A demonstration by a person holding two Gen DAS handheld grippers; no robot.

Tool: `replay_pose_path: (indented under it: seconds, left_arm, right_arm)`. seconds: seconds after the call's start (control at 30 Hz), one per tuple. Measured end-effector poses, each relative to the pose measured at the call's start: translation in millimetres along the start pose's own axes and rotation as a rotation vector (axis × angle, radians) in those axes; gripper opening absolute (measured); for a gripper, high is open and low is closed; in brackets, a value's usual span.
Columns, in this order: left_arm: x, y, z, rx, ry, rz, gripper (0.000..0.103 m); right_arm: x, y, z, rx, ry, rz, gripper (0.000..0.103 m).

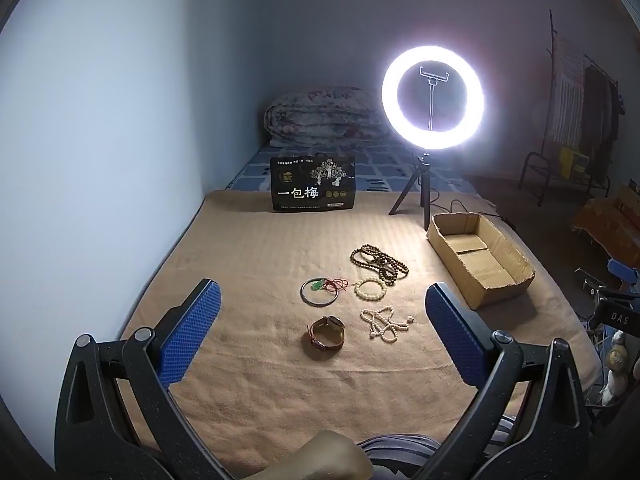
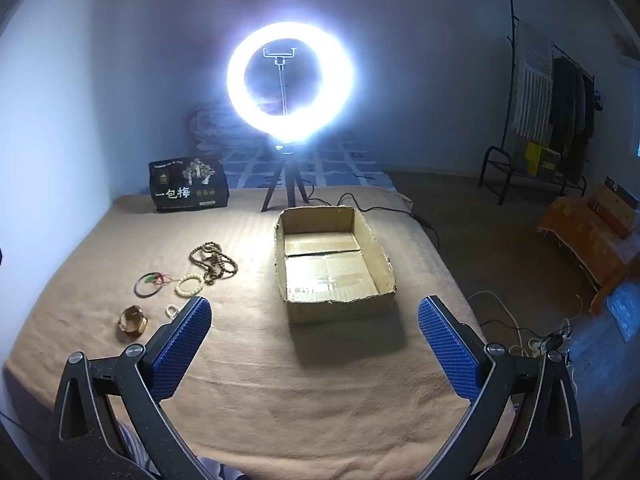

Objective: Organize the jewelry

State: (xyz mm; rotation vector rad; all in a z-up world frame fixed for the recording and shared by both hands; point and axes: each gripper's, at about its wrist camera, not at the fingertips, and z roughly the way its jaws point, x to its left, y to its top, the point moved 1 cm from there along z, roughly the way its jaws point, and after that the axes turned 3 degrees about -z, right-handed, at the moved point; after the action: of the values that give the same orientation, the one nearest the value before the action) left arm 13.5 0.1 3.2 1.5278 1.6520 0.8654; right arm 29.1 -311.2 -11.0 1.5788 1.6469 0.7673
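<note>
Several pieces of jewelry lie on the tan blanket (image 1: 248, 264): a dark bead necklace (image 1: 379, 263), a thin bangle (image 1: 317, 292) with a green pendant on red cord, a cream bead bracelet (image 1: 371, 289), a white bead string (image 1: 385, 323) and a brown leather band (image 1: 327, 333). An open, empty cardboard box (image 1: 480, 256) sits to their right, also in the right wrist view (image 2: 334, 264). My left gripper (image 1: 322, 308) is open and empty, held above the jewelry. My right gripper (image 2: 314, 316) is open and empty, near the box's front wall.
A lit ring light on a tripod (image 1: 432, 98) stands behind the box, its cable trailing right. A black printed bag (image 1: 313, 189) stands at the back. A folded quilt (image 1: 324, 120) lies behind. The wall runs along the left; a clothes rack (image 2: 548, 100) stands far right.
</note>
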Motion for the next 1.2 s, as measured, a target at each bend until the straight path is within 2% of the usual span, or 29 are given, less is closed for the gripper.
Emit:
replay_pose_path:
  seconds: [1.2]
  left_arm:
    - [-2.3,3.3,-0.7,-0.013,0.003,0.011,0.103]
  right_arm:
    - [1.7,-4.6,5.4,0.017,-0.006,-0.013,0.103]
